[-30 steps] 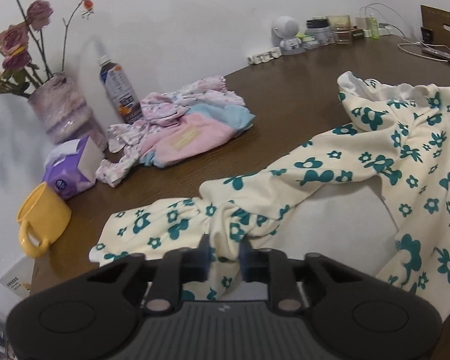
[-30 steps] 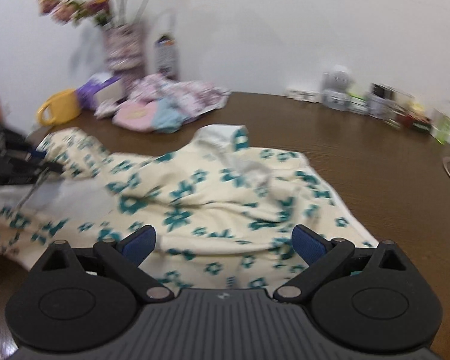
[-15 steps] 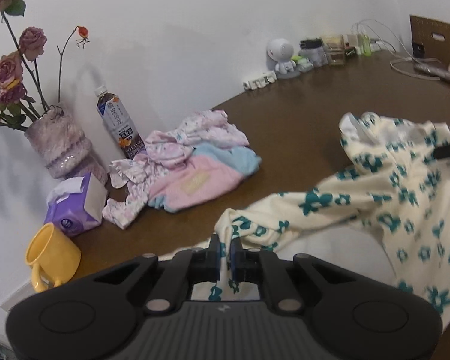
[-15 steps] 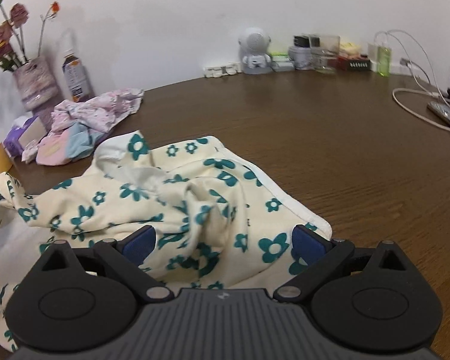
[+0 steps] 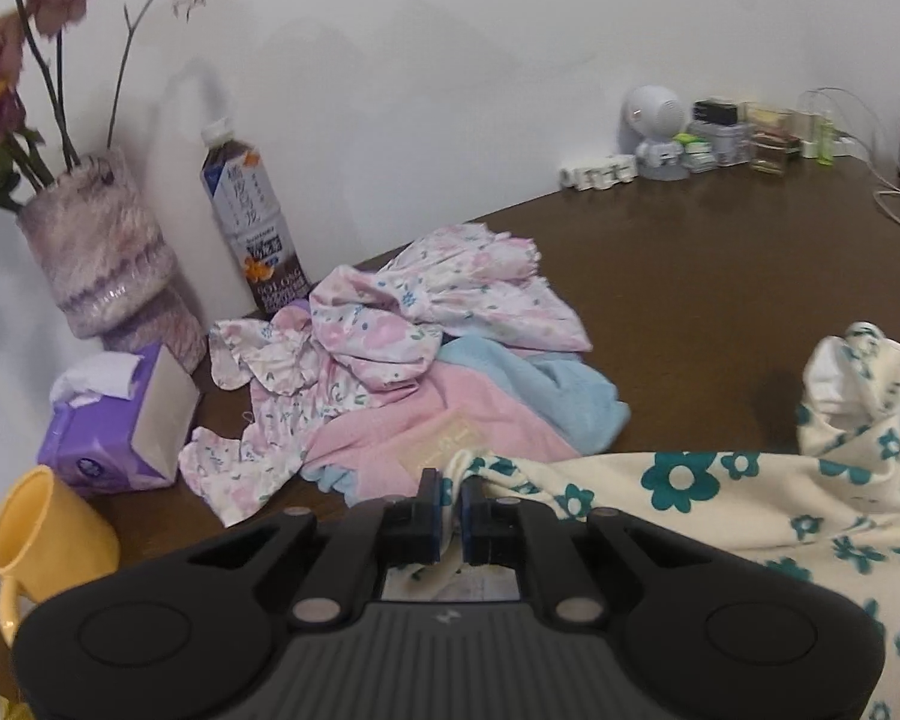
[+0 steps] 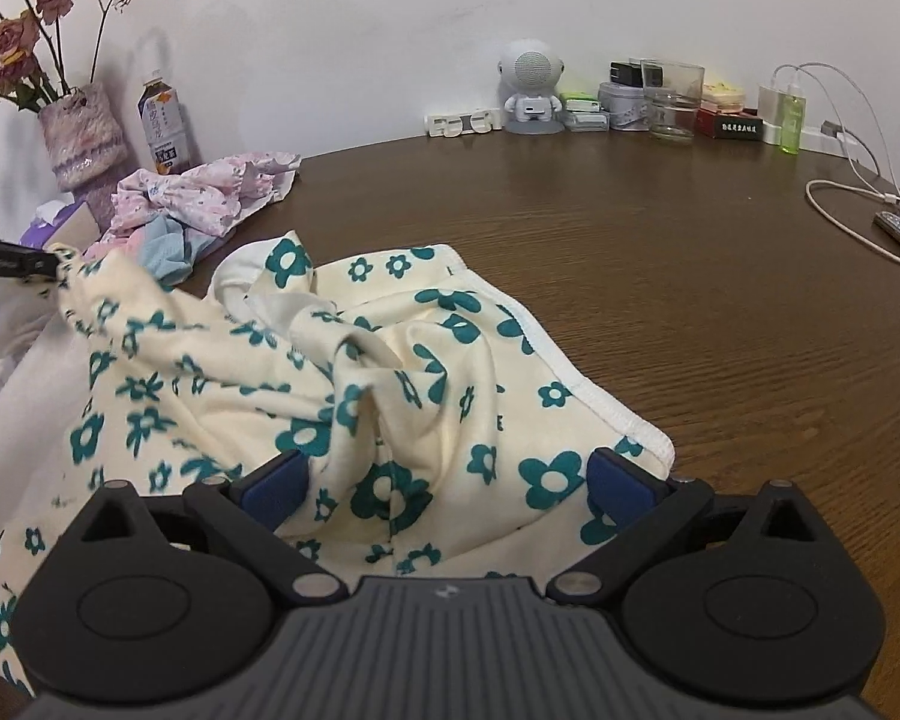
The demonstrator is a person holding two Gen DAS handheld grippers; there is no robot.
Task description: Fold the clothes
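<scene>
Garment in hand: a cream cotton garment printed with teal flowers (image 6: 390,372) lies rumpled across the near part of the brown wooden surface (image 6: 660,252), one end lifted toward the left.
Left hand-held gripper (image 5: 450,510): clamped tight on an edge of the cream fabric, its blue pads pressed together with cloth between them; in the right wrist view it shows as a dark bar at the far left, pulling that edge up.
Right hand-held gripper (image 6: 444,483): jaws spread wide, straddling a bunched ridge of the same garment and holding nothing.
Waiting pile: a heap of pink floral, plain pink and pale blue clothes (image 5: 414,372) sits unfolded, just beyond the left gripper, near the brown tea bottle (image 5: 249,222).
Other things about: a fuzzy pink vase of dried roses (image 5: 99,246), a purple tissue box (image 5: 120,426) and a yellow mug (image 5: 48,531) stand at the left end.
Progress: early, I'd say. The flowered piece is neither flattened nor creased into any fold, and the pile looks untouched.
Left to do: spread it flat, fold it, then work through the heap.
</scene>
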